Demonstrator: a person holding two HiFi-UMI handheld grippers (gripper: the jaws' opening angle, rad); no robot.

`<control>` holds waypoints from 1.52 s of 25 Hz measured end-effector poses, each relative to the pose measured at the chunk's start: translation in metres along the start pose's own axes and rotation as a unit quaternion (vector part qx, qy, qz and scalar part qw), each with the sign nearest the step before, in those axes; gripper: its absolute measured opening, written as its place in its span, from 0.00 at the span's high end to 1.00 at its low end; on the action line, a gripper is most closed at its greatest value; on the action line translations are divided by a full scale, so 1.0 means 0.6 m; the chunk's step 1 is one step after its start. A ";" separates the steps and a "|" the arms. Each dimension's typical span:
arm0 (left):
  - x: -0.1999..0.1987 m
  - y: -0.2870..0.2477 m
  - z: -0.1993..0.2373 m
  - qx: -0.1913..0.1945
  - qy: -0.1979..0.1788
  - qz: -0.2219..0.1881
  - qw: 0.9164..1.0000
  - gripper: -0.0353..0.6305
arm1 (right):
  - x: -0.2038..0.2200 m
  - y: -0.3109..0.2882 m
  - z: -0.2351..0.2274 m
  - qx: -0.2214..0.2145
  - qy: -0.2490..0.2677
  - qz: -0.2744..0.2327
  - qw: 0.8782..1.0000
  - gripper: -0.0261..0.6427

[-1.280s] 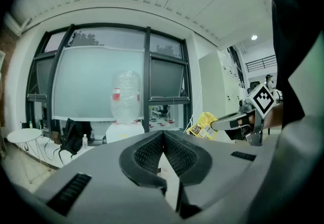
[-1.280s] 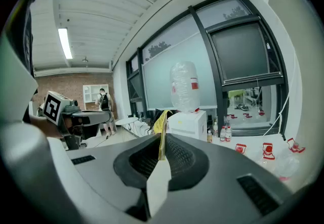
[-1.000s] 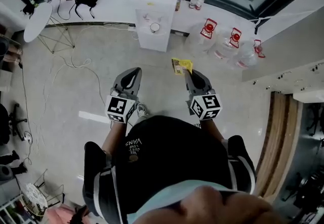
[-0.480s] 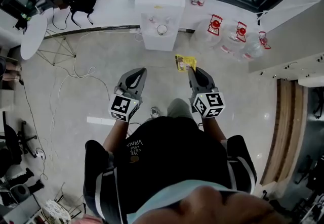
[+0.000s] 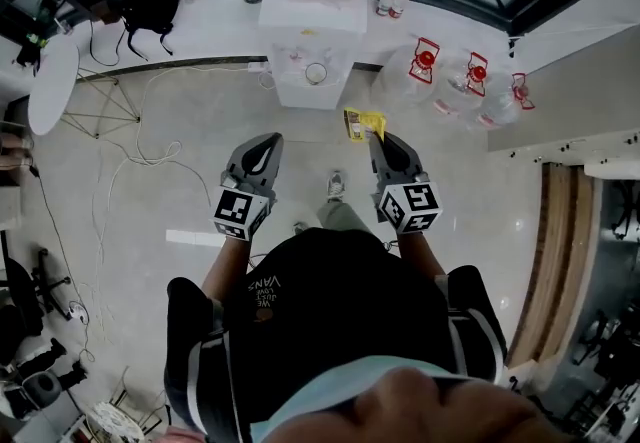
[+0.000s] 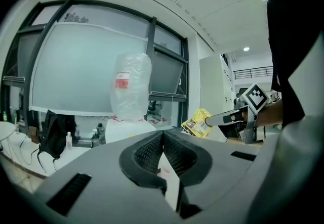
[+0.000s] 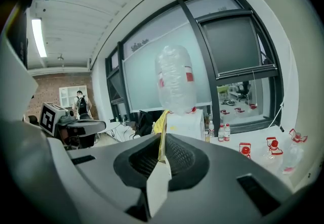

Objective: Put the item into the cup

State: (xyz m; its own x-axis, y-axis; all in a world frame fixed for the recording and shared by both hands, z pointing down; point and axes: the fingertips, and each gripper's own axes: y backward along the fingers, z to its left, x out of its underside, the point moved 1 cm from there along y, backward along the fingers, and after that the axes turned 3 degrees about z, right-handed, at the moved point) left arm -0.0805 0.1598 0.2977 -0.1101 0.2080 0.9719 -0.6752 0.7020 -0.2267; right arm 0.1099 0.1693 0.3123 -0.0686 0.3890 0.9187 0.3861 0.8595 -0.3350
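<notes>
You hold both grippers out ahead of your chest, side by side and apart, each pointing forward and tipped slightly down. Your left gripper (image 5: 262, 145) has its jaws pressed together with nothing between them. Your right gripper (image 5: 376, 139) has its jaws clamped on a thin yellow packet (image 5: 360, 124) that sticks out past the tips. Your left forearm (image 5: 218, 276) and right forearm (image 5: 416, 249) reach forward behind the grippers' marker cubes.
</notes>
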 end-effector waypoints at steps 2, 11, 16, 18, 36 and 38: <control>-0.009 -0.032 0.020 -0.007 0.002 -0.001 1.000 0.92 | -0.013 -0.032 -0.026 -0.006 0.011 0.008 1.000 0.88; -0.038 -0.177 0.076 -0.054 0.011 -0.009 0.998 0.92 | -0.051 -0.146 -0.126 -0.050 0.048 0.051 0.996 0.88; -0.038 -0.222 0.106 -0.047 0.015 -0.008 0.999 0.92 | -0.062 -0.202 -0.138 -0.056 0.048 0.056 0.996 0.88; -0.030 -0.236 0.120 -0.037 0.015 -0.003 0.999 0.92 | -0.065 -0.221 -0.136 -0.054 0.036 0.051 0.997 0.88; 0.116 -0.352 0.292 0.051 -0.030 0.041 0.997 0.92 | 0.025 -0.409 -0.134 0.062 0.009 0.038 0.997 0.88; 0.152 -0.372 0.301 0.054 -0.032 0.051 0.997 0.91 | 0.051 -0.436 -0.146 0.068 0.016 0.046 0.997 0.88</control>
State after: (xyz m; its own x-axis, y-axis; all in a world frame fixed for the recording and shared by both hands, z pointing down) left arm -0.0718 -0.1008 0.4483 -0.2262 0.2282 0.9470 -0.7317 0.6020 -0.3198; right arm 0.0876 -0.0727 0.4460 -0.0083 0.4590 0.8884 0.2619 0.8584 -0.4411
